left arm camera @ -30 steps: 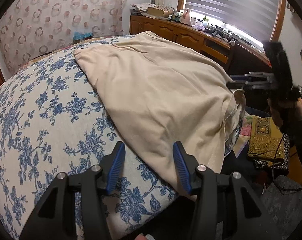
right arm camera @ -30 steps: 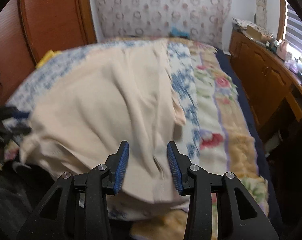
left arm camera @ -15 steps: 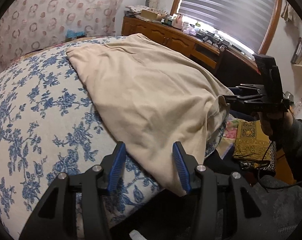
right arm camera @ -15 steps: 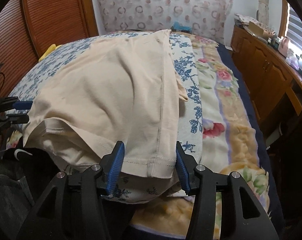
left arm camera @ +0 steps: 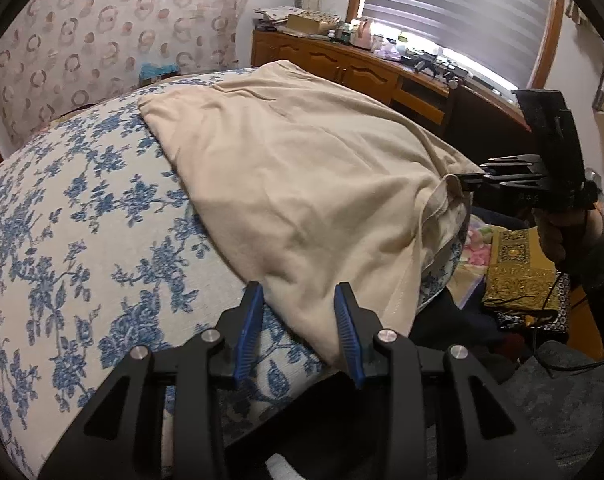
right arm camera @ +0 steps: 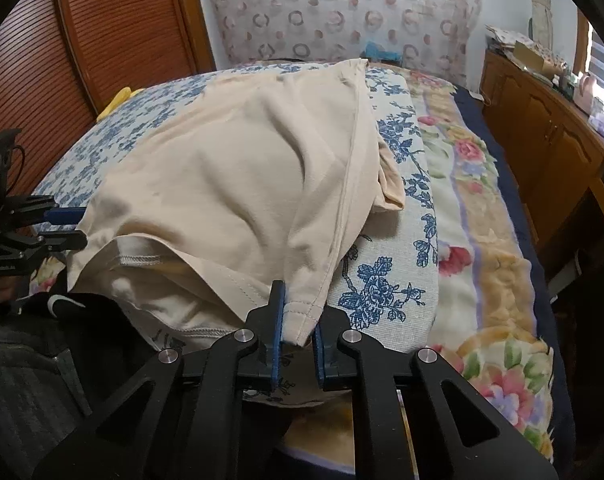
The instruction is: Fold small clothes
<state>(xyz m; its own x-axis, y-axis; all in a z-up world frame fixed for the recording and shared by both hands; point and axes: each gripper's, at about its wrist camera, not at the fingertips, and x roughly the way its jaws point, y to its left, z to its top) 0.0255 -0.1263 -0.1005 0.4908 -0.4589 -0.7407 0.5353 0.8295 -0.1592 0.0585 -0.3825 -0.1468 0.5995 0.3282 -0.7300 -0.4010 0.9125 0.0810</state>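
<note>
**Both grippers at the near hem of the beige garment**

A beige garment (left arm camera: 302,184) lies spread over a blue-flowered cushion (left arm camera: 74,240) on the bed. The right gripper (right arm camera: 298,332) has just been closing, and its 2 blue pads (right arm camera: 277,320) now pinch the hem corner of the cloth. The left gripper (left arm camera: 300,336) has been narrowing too; its fingers stand apart with the other near corner lying between them, the pads not visibly pressing it.

Beige garment (left arm camera: 302,184), blue floral cover (left arm camera: 82,220), blue-padded fingers (left arm camera: 250,320)
</note>
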